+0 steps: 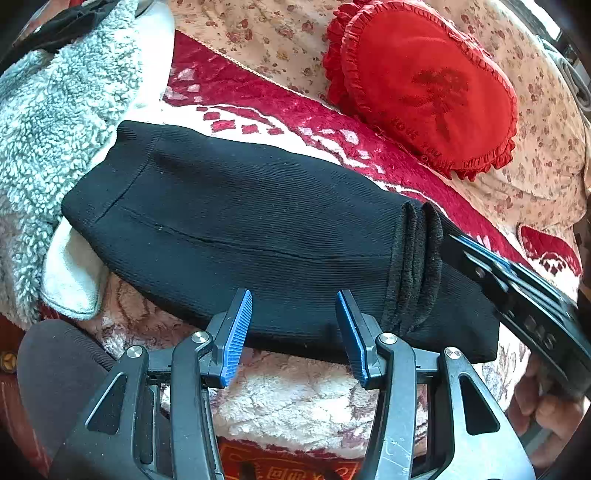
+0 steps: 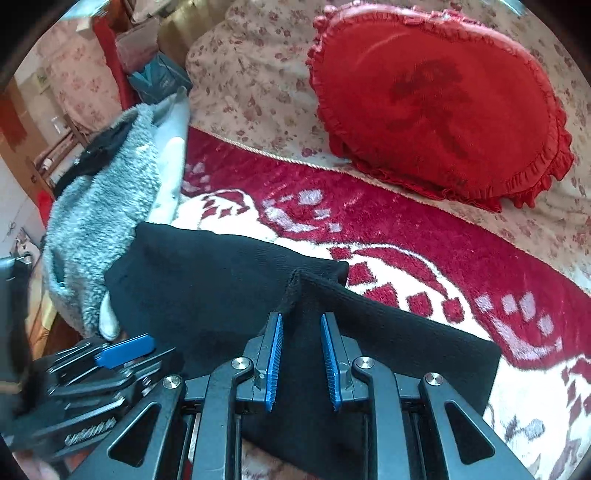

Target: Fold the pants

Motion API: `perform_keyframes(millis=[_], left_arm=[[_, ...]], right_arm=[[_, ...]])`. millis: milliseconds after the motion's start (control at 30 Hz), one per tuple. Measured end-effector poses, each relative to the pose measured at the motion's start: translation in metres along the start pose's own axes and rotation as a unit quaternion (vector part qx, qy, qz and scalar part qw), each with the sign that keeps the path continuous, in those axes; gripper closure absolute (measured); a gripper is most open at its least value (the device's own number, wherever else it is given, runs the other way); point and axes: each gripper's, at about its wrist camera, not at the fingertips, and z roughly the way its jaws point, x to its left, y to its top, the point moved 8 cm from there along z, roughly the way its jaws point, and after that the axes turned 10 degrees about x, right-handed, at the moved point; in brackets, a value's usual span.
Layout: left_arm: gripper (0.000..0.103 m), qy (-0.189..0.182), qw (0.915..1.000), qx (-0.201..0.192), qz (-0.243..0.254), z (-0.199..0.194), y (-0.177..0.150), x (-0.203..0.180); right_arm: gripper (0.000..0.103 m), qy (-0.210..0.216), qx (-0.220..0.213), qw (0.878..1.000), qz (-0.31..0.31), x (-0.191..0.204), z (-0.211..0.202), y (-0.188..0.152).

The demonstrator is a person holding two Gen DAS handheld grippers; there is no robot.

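Note:
Black ribbed pants (image 1: 240, 229) lie folded in a long bundle across a red and white plush blanket (image 1: 258, 107). My left gripper (image 1: 293, 306) is open at the bundle's near edge, its blue pads on either side of the cloth edge, holding nothing. My right gripper (image 2: 301, 325) is part open with a raised fold of the pants (image 2: 306, 295) standing between its blue pads; the pads do not press it. In the left wrist view the right gripper (image 1: 517, 288) comes in from the right at the bunched hems (image 1: 413, 266).
A red heart-shaped cushion (image 1: 424, 81) lies behind on a floral cover (image 1: 258, 33). A grey fleecy garment (image 1: 55, 110) is piled at the left, touching the pants' far end. A white cloth (image 1: 70, 280) sits under it. The left gripper shows at the lower left (image 2: 122, 350).

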Motion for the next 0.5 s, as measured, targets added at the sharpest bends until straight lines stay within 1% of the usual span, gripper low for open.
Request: perform_keyframes(millis=[133, 233, 267, 300, 367, 467, 500], left_arm=[[0.056, 0.001, 1.0000, -0.003, -0.004, -0.002, -0.001, 0.003], [0.056, -0.002, 1.0000, -0.002, -0.008, -0.004, -0.002, 0.005], [0.056, -0.003, 1.0000, -0.002, -0.008, -0.004, -0.002, 0.006], [0.056, -0.004, 0.9999, -0.002, -0.009, -0.005, -0.003, 0.007], [0.056, -0.003, 0.9999, -0.003, -0.015, -0.007, -0.004, 0.011], [0.056, -0.004, 0.9997, -0.004, -0.024, -0.010, -0.003, 0.018], [0.054, -0.005, 0.9996, -0.005, -0.028, -0.010, -0.003, 0.020]], right_arm=[[0.083, 0.010, 0.002, 1.000, -0.009, 0.009, -0.006, -0.013], [0.083, 0.028, 0.034, 0.999, -0.026, 0.022, 0.011, -0.030], [0.083, 0.023, 0.050, 0.998, -0.035, 0.027, 0.021, -0.036], [0.083, 0.014, 0.055, 0.998, -0.041, 0.029, 0.025, -0.038], [0.083, 0.007, 0.049, 0.998, -0.050, 0.034, 0.021, -0.036], [0.083, 0.031, 0.036, 0.998, -0.038, 0.036, 0.009, -0.026], [0.083, 0.034, 0.030, 0.998, -0.037, 0.036, 0.005, -0.022]])
